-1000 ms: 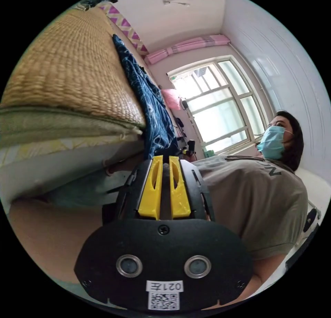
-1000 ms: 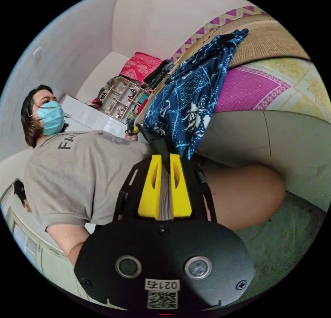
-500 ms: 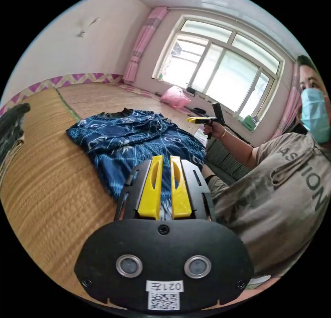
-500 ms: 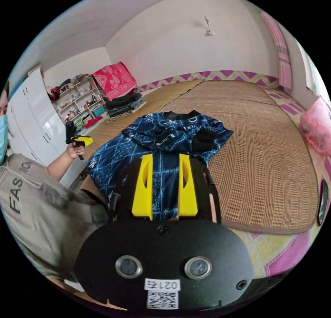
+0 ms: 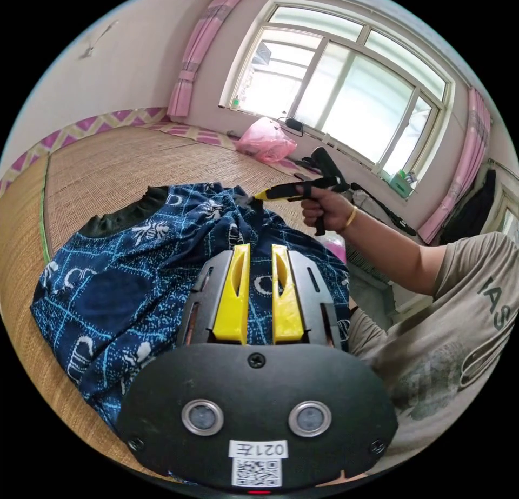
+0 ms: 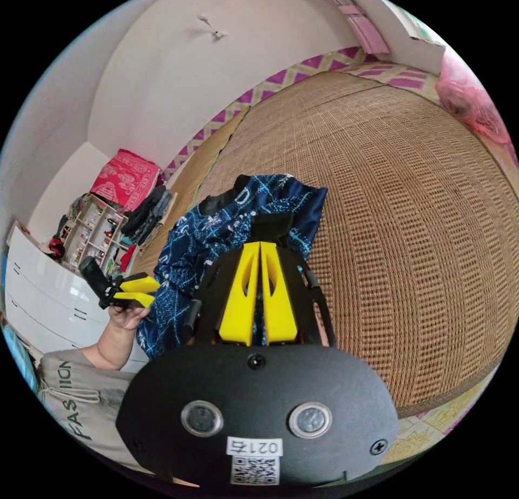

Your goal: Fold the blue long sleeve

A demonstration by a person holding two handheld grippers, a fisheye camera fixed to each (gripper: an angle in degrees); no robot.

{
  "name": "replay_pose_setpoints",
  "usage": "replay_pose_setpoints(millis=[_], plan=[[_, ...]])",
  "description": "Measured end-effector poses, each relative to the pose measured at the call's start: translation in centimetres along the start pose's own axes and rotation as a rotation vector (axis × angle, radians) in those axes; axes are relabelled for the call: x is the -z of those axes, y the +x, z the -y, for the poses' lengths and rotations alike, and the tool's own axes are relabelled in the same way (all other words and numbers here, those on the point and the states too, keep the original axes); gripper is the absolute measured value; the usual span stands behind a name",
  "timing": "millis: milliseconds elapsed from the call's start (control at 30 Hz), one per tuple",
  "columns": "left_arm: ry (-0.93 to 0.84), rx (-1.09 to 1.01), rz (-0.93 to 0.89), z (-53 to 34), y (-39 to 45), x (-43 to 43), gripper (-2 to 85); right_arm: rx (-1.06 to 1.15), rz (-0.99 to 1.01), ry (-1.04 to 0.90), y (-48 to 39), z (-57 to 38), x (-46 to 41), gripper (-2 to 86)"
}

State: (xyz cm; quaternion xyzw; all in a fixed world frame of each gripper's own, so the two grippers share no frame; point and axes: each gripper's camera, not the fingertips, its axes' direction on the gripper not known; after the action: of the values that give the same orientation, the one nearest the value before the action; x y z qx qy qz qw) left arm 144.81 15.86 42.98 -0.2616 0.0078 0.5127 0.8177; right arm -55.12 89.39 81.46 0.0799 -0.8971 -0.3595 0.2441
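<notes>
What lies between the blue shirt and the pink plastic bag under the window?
In the left gripper view, bare woven straw mat stretches from the blue shirt to the pink plastic bag; nothing else rests on it.

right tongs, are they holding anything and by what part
The right tongs are shut on the blue shirt, pinching a dark cuff-like edge. The left tongs hold nothing.
</notes>
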Motion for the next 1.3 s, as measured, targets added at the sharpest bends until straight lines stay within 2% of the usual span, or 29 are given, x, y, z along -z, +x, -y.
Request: replay_pose_setpoints(millis=[100,333,433,500,567,600,700,767,933,1000,1033,1167,1300], plan=[[-0.015,-0.021,0.068,1.4,1.9,-2.1,7.7,0.020,0.149,0.065,-0.7,0.0,3.5,-0.4],[0.023,-0.154,0.189,5.0,8.1,-6.9,10.7,0.070,0.158,0.060,-2.0,0.2,7.2,-0.5],[-0.015,-0.202,0.236,6.2,10.5,-9.6,11.7,0.059,0.289,0.111,-2.3,0.1,9.1,-0.4],[-0.023,-0.203,0.288,6.9,11.5,-10.7,7.8,0.101,0.336,0.116,-4.2,0.6,10.3,-0.2],[0.018,-0.133,0.424,7.0,12.1,-10.5,0.7,0.148,0.314,0.106,-6.0,1.0,11.0,0.1],[0.049,-0.115,0.457,6.7,12.1,-10.0,0.4,0.172,0.297,0.121,-7.0,1.1,11.6,0.6],[0.175,-0.020,0.434,4.0,10.4,-5.1,-0.7,0.150,0.295,0.259,-6.7,0.2,14.9,2.9],[0.328,0.126,0.347,0.1,7.0,2.1,-0.8,0.151,0.271,0.314,-6.3,-0.3,16.5,4.7],[0.631,0.348,0.297,-10.9,0.3,19.2,-0.9,0.305,0.165,0.225,-9.3,0.2,14.7,6.3],[0.689,0.386,0.354,-15.4,-1.1,24.8,-0.9,0.388,0.161,0.142,-12.4,0.9,11.8,6.2],[0.711,0.412,0.447,-18.3,-1.7,27.8,-0.9,0.406,0.160,0.120,-13.2,1.2,10.9,6.1],[0.705,0.535,0.668,-28.4,-5.1,35.5,-0.9,0.520,0.106,0.006,-19.3,2.9,5.4,5.8],[0.728,0.725,0.714,-38.4,-10.2,38.4,-0.9,0.643,0.046,-0.111,-25.2,3.8,-0.8,6.8]])
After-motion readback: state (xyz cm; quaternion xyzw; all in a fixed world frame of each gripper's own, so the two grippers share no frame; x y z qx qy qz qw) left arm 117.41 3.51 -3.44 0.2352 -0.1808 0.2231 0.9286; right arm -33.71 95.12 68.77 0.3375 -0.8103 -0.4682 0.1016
